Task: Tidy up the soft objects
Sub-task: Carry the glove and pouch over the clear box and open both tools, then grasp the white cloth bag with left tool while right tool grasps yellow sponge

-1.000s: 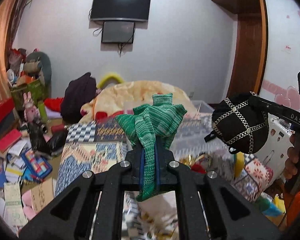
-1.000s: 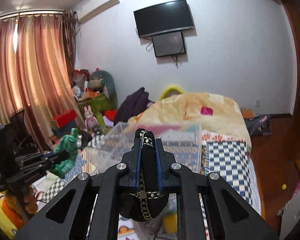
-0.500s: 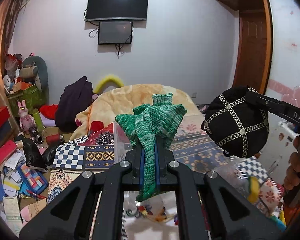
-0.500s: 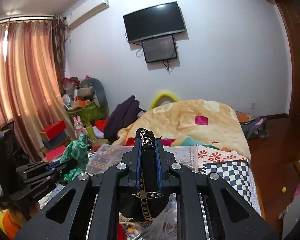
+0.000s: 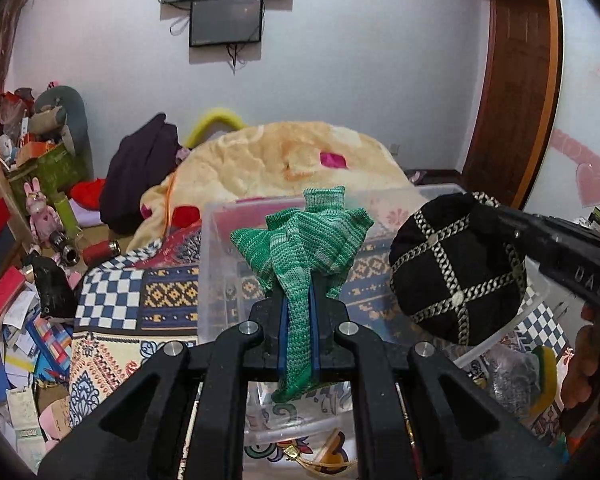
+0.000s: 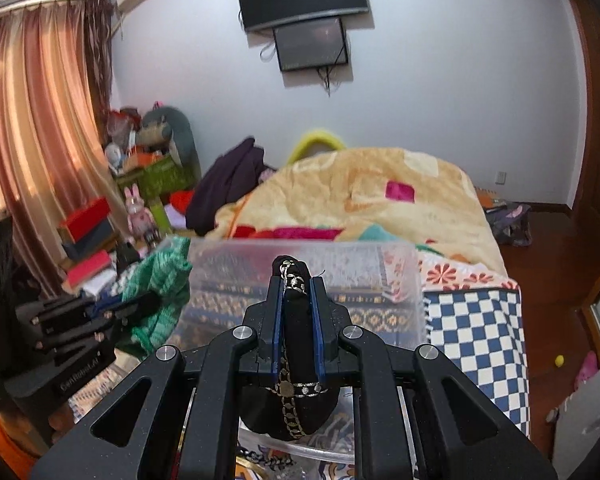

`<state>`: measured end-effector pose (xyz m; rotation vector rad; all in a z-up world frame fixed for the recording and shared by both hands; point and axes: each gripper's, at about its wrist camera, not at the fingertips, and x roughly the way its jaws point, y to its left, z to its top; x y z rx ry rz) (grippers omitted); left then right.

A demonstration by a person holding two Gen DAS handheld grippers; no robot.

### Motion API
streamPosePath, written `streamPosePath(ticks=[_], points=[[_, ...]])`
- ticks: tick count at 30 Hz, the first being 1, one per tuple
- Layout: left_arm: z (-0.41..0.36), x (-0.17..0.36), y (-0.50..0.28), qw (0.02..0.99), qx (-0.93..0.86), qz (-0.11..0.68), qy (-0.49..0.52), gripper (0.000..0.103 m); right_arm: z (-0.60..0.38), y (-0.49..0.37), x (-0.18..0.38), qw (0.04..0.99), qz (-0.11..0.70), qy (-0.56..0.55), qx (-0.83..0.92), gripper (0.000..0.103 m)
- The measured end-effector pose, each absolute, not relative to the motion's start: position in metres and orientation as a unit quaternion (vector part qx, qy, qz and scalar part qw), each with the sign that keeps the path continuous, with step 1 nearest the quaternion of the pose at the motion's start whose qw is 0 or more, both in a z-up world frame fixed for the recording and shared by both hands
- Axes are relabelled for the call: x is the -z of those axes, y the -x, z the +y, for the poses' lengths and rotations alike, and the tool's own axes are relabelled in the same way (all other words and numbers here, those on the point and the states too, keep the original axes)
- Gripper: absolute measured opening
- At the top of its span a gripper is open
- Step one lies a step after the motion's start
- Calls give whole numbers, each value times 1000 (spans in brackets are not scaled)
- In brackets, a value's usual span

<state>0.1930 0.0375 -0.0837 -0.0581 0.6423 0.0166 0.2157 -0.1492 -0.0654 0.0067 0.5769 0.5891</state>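
Green knit cloth and black cap sit pinched in jaws over the clear bin.

on the side of my right claw, seen from the left wrist view, pale raised letters read "das", upside down. on the body of my left claw, seen from the right wrist view, there is a line of pale lettering, but it is too blurred for me to read.
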Motion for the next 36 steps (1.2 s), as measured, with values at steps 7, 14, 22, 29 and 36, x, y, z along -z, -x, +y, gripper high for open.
streamPosePath(ticks=[7, 14, 22, 29, 36], points=[[32, 91, -197, 942, -7, 335, 23, 13, -144, -221, 78, 904, 318, 34, -285, 12], [35, 80, -191, 945, -3, 324, 37, 36, -146, -219, 76, 907, 318, 49, -271, 28], [32, 56, -163, 959, -3, 281, 22, 58, -165, -196, 55, 922, 272, 35, -272, 72], [27, 47, -124, 967, 3, 253, -6, 76, -189, -168, 46, 934, 240, 25, -264, 84], [26, 57, -92, 965, 22, 260, 12, 88, -201, -155, 59, 936, 245, 30, -250, 86]])
